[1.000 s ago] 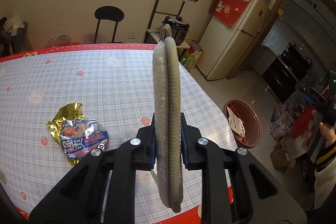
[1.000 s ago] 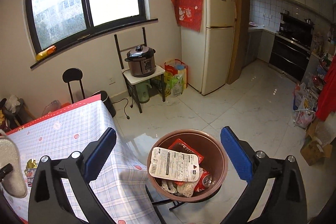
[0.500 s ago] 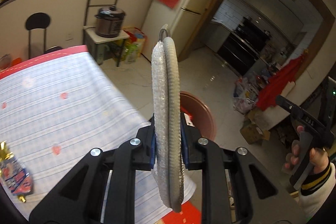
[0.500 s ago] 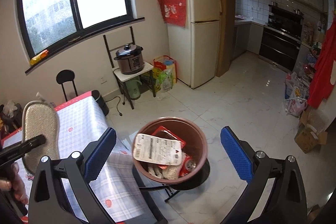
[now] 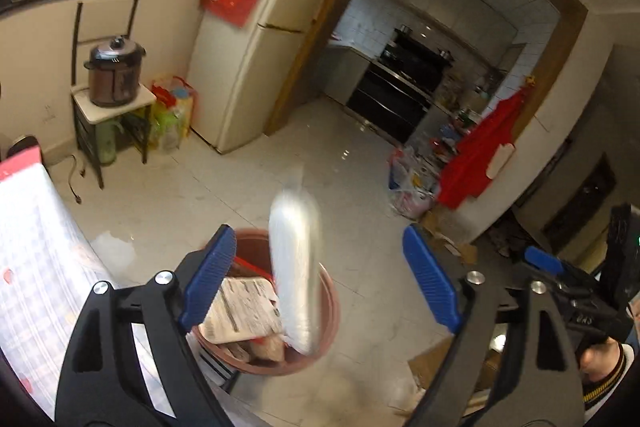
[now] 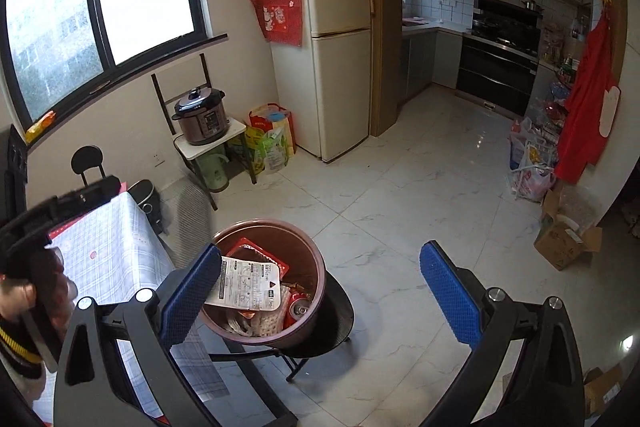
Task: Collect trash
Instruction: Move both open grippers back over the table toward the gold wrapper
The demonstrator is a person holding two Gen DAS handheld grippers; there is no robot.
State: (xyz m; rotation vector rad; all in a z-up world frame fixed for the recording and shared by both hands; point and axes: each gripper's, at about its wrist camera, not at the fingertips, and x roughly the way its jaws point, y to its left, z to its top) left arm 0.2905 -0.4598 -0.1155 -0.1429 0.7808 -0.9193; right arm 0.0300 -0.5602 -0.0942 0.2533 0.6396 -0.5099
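My left gripper (image 5: 316, 279) is open above the brown trash bin (image 5: 324, 341). A grey insole-shaped piece of trash (image 5: 296, 271) is loose between the jaws, blurred, over the bin. The same piece shows as a grey blur (image 6: 192, 207) just left of the bin (image 6: 304, 323) in the right wrist view. The bin holds a white printed packet (image 6: 248, 283), a red packet (image 6: 256, 253) and a can (image 6: 298, 307). My right gripper (image 6: 320, 291) is open and empty, above the bin.
The bin sits on a black stool (image 6: 336, 327) beside the table with a checked cloth (image 6: 104, 251). A fridge (image 6: 336, 51), a pressure cooker on a stand (image 6: 202, 121), bags (image 6: 272, 143) and cardboard boxes (image 6: 564, 239) stand around the tiled floor.
My left gripper swung from the table to over the bin, then opened and let go of the grey insole-shaped piece, which is now dropping. The right gripper stayed open over the bin.
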